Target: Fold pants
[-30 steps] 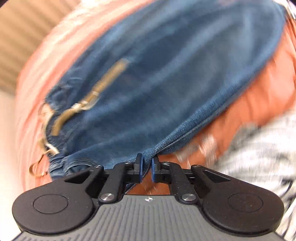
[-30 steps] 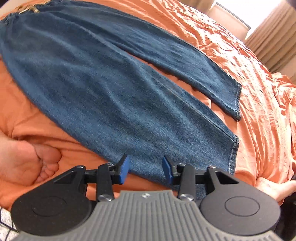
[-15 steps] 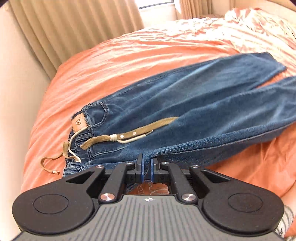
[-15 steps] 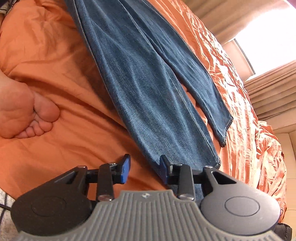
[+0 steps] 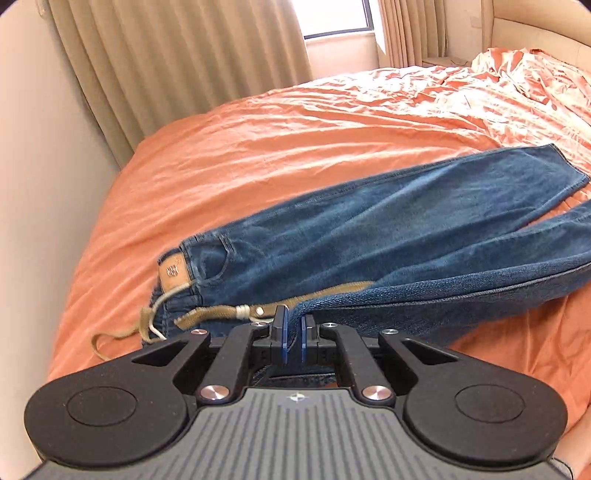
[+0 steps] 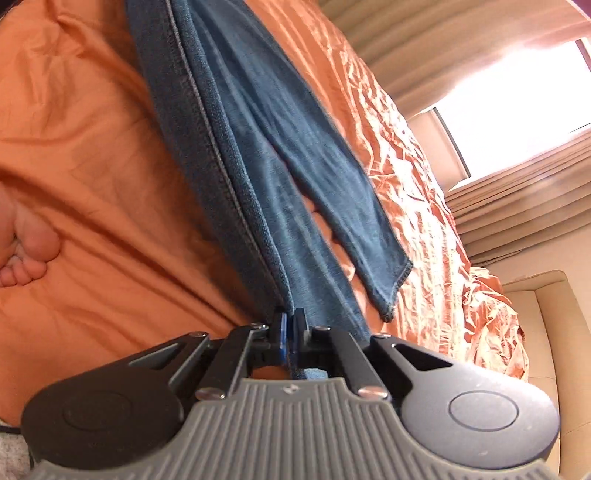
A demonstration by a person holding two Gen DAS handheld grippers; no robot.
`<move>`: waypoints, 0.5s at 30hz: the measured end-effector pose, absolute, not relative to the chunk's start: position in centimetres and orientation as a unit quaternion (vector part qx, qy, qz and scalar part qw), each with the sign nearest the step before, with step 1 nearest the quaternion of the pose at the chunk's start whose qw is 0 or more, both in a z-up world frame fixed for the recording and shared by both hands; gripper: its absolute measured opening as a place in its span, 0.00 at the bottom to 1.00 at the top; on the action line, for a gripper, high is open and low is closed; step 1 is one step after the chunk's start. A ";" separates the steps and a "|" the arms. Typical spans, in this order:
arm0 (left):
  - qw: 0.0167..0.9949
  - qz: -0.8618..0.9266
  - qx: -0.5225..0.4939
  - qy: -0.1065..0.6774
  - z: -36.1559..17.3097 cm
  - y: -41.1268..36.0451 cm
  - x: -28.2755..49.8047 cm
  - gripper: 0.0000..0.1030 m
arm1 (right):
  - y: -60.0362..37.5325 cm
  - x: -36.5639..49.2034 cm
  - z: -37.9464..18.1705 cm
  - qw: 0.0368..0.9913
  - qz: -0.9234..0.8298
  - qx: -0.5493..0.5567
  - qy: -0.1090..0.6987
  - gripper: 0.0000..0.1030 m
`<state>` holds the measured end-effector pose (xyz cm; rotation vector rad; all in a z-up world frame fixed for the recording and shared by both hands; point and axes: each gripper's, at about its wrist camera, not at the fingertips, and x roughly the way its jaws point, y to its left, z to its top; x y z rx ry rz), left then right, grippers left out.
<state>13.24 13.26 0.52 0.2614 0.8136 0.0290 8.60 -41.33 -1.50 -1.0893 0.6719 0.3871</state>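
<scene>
Left wrist view: left gripper (image 5: 292, 332) and right gripper (image 6: 290, 332) each pinch the soft, heavy jeans (image 5: 369, 229) at one side seam; the right one's fingers have just closed there.

- A bed (image 5: 295, 147) under a wrinkled orange cover.
- Beige pleated curtains (image 5: 184, 55) flank a bright window (image 5: 332, 18).
- A plain cream wall (image 5: 37, 184) stands beside.

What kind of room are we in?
Probably a bedroom. The jeans lie on a big bed with an orange bedspread, and long beige curtains hang beside a bright window.
</scene>
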 end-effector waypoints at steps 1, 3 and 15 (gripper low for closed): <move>0.912 0.017 0.130 0.390 0.9 13.2 13.5 0.06 | -41.2 9.4 -0.8 0.789 0.173 -0.503 0.307 0.00; 0.914 0.023 0.141 0.380 1.7 13.1 14.4 0.06 | -40.8 11.2 0.6 0.796 0.162 -0.501 0.300 0.00; 0.905 0.056 0.214 0.365 4.0 13.1 26.4 0.06 | -37.6 28.3 4.8 0.819 0.123 -0.477 0.293 0.00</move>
